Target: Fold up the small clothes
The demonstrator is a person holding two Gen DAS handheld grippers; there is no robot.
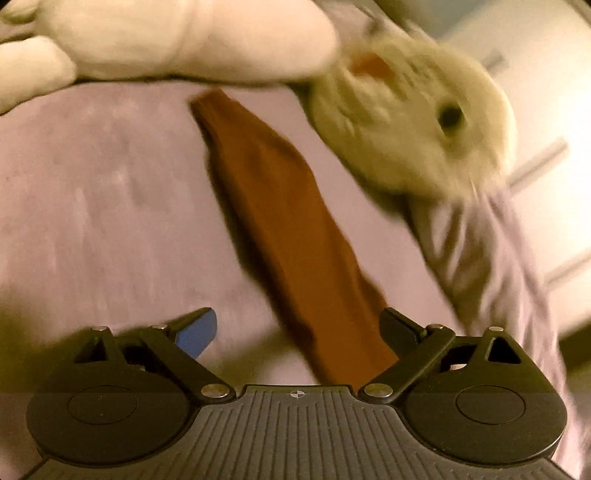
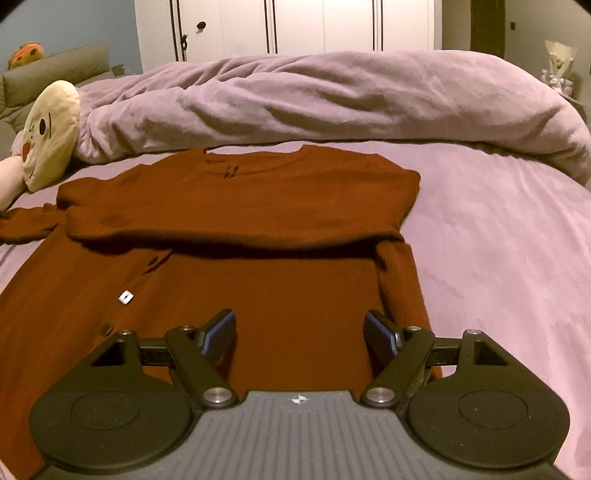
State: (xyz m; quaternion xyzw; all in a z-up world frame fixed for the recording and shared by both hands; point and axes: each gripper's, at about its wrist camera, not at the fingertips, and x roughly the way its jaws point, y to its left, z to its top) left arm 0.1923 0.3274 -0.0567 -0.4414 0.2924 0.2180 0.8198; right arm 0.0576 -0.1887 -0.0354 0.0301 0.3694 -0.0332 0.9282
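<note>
I held my right tool (image 2: 300, 332) and left tool (image 1: 299, 332) wide open and empty, the cardigan (image 2: 229, 280) lying half-folded on the bed (image 2: 498, 240) for its sleeve (image 1: 280, 221) to fold in next.

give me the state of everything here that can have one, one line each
left gripper: open, nothing between the pads
right gripper: open, above the cardigan, gripping nothing
rust cardigan: flat on the bed, top part folded over, one sleeve out to the side
sleeve: stretched out straight, unfolded
duvet: bunched up behind the cardigan
wardrobe doors: shut
</note>
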